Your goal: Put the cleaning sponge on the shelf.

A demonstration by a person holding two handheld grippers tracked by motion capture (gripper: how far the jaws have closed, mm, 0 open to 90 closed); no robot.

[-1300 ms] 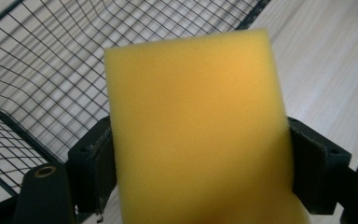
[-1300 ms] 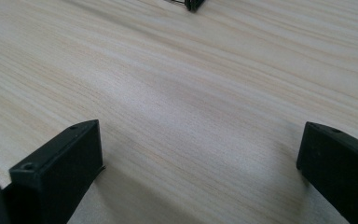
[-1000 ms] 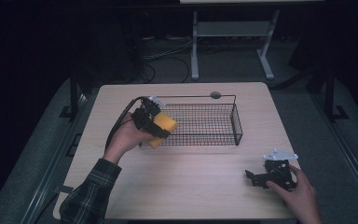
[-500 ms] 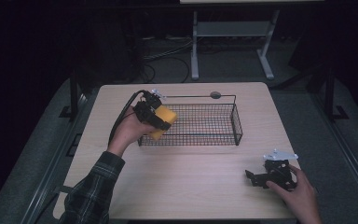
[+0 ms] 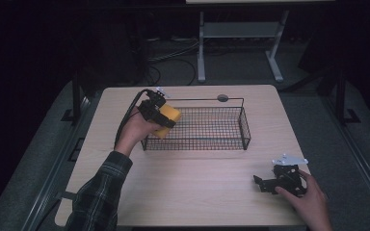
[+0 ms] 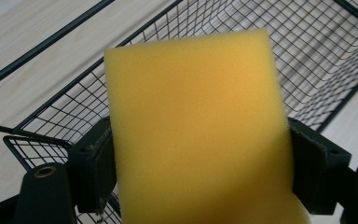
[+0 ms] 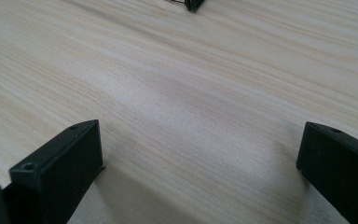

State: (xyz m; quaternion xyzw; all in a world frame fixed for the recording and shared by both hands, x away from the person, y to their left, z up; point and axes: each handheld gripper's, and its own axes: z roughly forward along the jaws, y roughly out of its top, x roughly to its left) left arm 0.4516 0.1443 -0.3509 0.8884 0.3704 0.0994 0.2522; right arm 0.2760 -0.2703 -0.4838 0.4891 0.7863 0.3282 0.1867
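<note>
A yellow sponge (image 5: 167, 120) is clamped in my left gripper (image 5: 161, 117), held in the air over the left end of a black wire basket (image 5: 221, 137). In the left gripper view the sponge (image 6: 196, 126) stands upright between both black jaws, with the basket's mesh floor (image 6: 317, 56) below and beyond it. My right gripper (image 5: 265, 184) rests low on the table near the front right corner, jaws wide apart. The right gripper view has bare wood between its fingers (image 7: 58, 170).
The light wooden table (image 5: 197, 192) has a round grommet (image 5: 222, 98) behind the basket. A cable (image 5: 125, 118) trails from the left gripper toward the table's left side. A corner of the basket (image 7: 191, 4) sits far ahead of the right gripper.
My left gripper has carried the sponge up and to the right, from beside the basket's left wall to above its left end. The right gripper has stayed put.
</note>
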